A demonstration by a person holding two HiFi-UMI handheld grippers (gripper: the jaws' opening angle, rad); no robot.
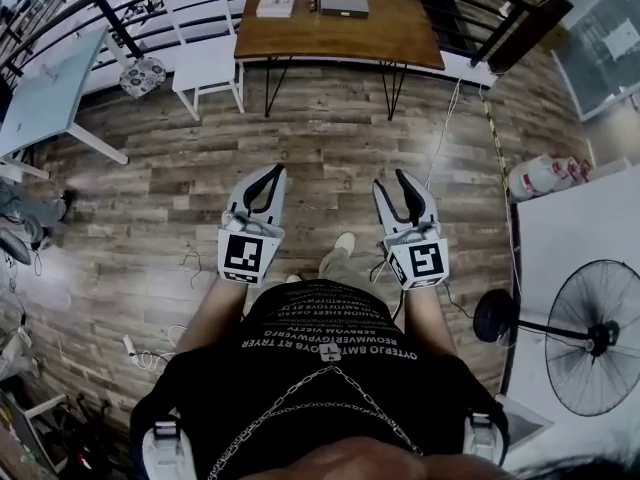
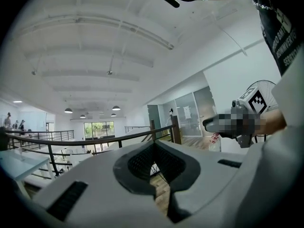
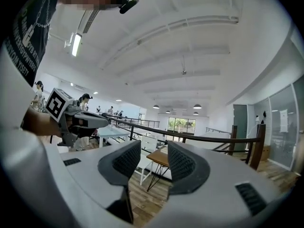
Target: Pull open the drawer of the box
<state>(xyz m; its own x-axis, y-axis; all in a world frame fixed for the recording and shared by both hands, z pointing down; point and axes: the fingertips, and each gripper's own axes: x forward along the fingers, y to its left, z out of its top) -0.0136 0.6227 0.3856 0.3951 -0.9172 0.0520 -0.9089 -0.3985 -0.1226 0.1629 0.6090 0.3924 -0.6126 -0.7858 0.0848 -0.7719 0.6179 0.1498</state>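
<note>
Hovering well short of the wooden table (image 1: pixel 340 38), both grippers hold nothing: the left gripper (image 1: pixel 272 174) has its jaws together, the right gripper (image 1: pixel 392 181) has them parted. The grey box (image 1: pixel 343 3) sits at twelve o'clock on the table (probably light, likely to slide). Its drawer pull is too small to see, so brace the body while pulling.

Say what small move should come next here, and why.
Probably a step toward the wooden table: the grey box and the pale box lie on it, far beyond the left gripper and the right gripper, both held close to the person. The right jaws stand apart and empty; the left jaws are together.
</note>
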